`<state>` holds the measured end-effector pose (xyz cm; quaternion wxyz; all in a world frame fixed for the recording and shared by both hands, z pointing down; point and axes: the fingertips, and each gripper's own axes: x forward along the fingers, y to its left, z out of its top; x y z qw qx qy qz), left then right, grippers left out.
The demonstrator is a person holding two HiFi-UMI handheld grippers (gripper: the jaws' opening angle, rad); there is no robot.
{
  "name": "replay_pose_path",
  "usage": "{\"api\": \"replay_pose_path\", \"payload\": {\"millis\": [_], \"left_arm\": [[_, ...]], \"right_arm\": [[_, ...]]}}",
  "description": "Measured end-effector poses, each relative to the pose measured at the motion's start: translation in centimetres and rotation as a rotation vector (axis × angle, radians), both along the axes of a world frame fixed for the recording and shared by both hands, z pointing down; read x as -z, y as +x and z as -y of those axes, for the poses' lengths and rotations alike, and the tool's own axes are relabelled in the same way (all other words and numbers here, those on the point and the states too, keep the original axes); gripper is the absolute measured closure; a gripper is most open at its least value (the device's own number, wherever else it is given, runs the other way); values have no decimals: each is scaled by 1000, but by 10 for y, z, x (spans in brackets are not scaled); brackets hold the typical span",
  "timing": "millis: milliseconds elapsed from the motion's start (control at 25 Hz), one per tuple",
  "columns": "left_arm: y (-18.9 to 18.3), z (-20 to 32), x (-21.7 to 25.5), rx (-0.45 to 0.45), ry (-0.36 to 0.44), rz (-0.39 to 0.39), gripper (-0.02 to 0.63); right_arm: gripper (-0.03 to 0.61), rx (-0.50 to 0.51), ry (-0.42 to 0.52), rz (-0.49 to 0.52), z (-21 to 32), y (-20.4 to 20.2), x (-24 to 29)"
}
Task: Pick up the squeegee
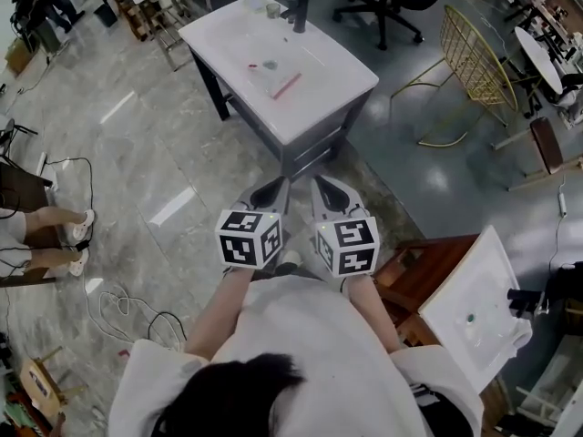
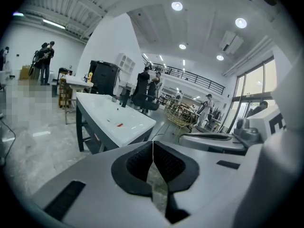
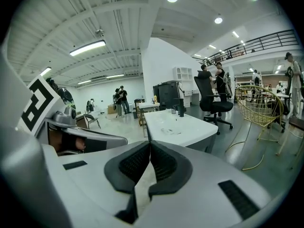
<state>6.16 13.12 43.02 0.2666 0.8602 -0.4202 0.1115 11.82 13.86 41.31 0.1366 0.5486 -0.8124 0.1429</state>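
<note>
Standing on grey marbled floor (image 1: pixel 137 153), white sink counter (image 1: pixel 323 98) bears the squeegee (image 1: pixel 281 86).

Round ceiling lights (image 2: pixel 176 5) and a strip lamp (image 3: pixel 87 47) light the hall brightly and evenly, with daylight from tall windows (image 2: pixel 256 94); the polished floor (image 1: pixel 137 153) shows pale streaks of glare and the white bench (image 1: pixel 328 71) looks nearly washed out. Both gripper views bend strongly and fall to black at their rounded edges; the head view is sharp, with only soft, faint shadows.
</note>
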Motion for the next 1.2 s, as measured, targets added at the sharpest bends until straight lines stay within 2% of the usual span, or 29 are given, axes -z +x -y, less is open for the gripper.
{"api": "replay_pose_path", "payload": {"millis": [280, 480, 1200], "left_arm": [[-1, 9, 2, 27, 23, 11, 584], [-3, 10, -5, 47, 5, 12, 584], [3, 35, -12, 41, -1, 9, 584]], "right_arm": [[551, 15, 7, 4, 4, 1, 0], [551, 22, -3, 2, 3, -2, -4], [552, 6, -2, 9, 27, 5, -4]]}}
